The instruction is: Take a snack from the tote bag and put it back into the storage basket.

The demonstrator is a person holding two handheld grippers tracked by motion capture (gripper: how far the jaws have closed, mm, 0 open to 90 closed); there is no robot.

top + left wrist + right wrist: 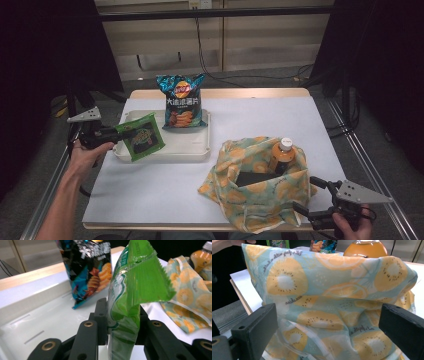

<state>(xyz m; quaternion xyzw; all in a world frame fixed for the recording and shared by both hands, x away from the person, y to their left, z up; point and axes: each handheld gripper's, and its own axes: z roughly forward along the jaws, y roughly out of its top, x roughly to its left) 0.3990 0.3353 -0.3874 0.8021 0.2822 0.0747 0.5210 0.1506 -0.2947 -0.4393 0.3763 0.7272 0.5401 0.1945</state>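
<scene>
My left gripper is shut on the edge of a green snack bag, holding it over the left end of a white tray. In the left gripper view the green snack bag is pinched between the jaws of the left gripper. A blue chip bag stands upright at the back of the tray. A fruit-print cloth bag sits at the front right with an orange drink bottle inside. My right gripper stands open at the bag's right front corner; the cloth bag fills the space ahead of its jaws.
A white mat covers the wooden table. Metal rails run along both sides, and cables lie on the floor behind. Bare mat lies at the front left and back right.
</scene>
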